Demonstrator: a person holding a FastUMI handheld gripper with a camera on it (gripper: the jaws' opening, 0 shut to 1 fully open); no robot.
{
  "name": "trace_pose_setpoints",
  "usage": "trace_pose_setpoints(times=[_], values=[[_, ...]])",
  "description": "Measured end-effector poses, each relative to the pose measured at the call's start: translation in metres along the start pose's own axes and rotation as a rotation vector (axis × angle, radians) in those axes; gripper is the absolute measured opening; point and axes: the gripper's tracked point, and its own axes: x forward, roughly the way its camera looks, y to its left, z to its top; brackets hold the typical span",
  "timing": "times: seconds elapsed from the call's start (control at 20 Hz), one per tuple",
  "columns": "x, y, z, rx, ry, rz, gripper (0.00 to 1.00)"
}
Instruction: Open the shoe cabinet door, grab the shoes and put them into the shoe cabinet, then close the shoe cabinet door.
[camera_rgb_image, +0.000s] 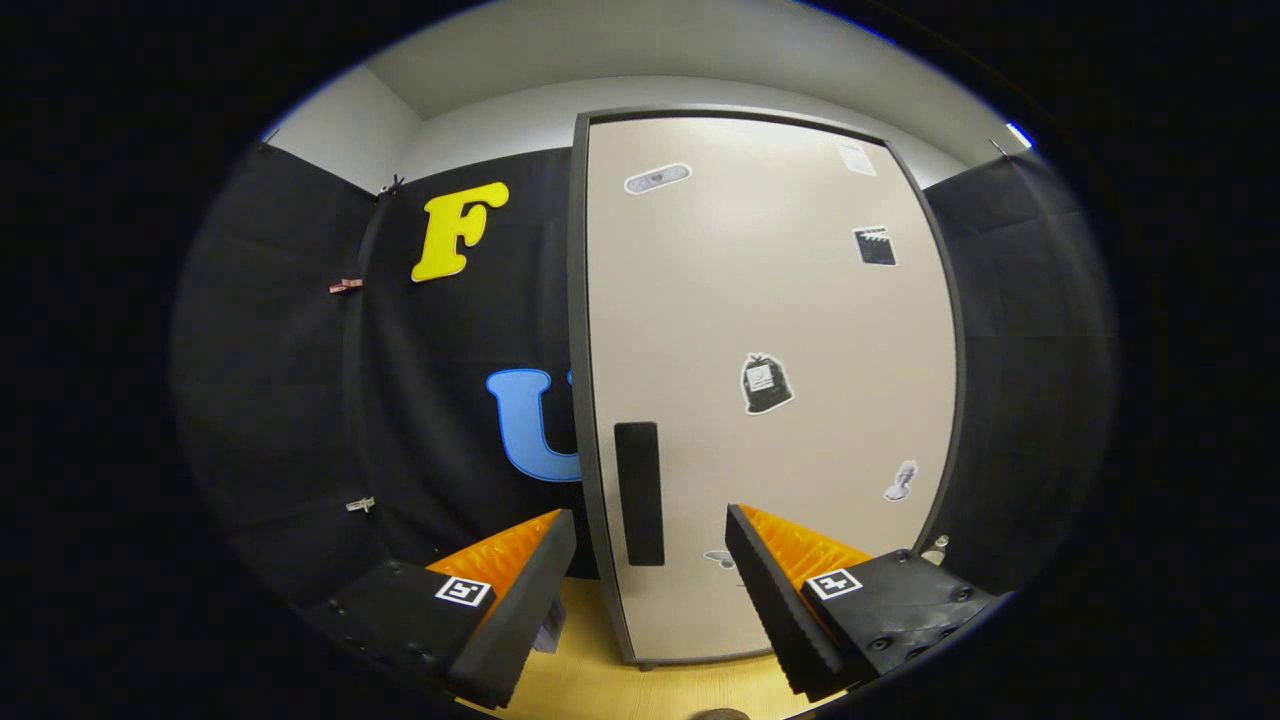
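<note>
The shoe cabinet (770, 330) stands upright just ahead of me, its beige door (760, 300) shut inside a dark grey frame. Several small stickers dot the door. A black vertical handle (639, 493) sits low on the door near its left edge. My gripper (650, 530) is open, and the handle shows in the gap between the two fingertips, a little beyond them. Nothing is held between the fingers (520, 590). No shoes are visible.
The cabinet rests on a light wooden floor (610, 685). Black cloth walls (300, 400) hang to the left and right of it, with a white wall (500, 120) above. A small pale object (548, 625) lies beside the left finger.
</note>
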Motion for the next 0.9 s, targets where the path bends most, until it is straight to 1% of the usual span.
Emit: trace_pose_setpoints(times=[0.3,0.55,0.7,0.75,0.8,0.9], values=[[0.051,0.012,-0.025,-0.017,0.04,-0.005,0.98],[0.076,0.006,-0.028,-0.015,0.028,-0.045,0.98],[0.084,0.0,-0.028,-0.004,0.027,-0.063,0.96],[0.086,-0.003,-0.028,-0.004,0.025,-0.071,0.9],[0.087,-0.007,-0.028,-0.011,0.021,-0.092,0.71],[0.087,-0.008,-0.026,-0.027,0.017,-0.097,0.54]])
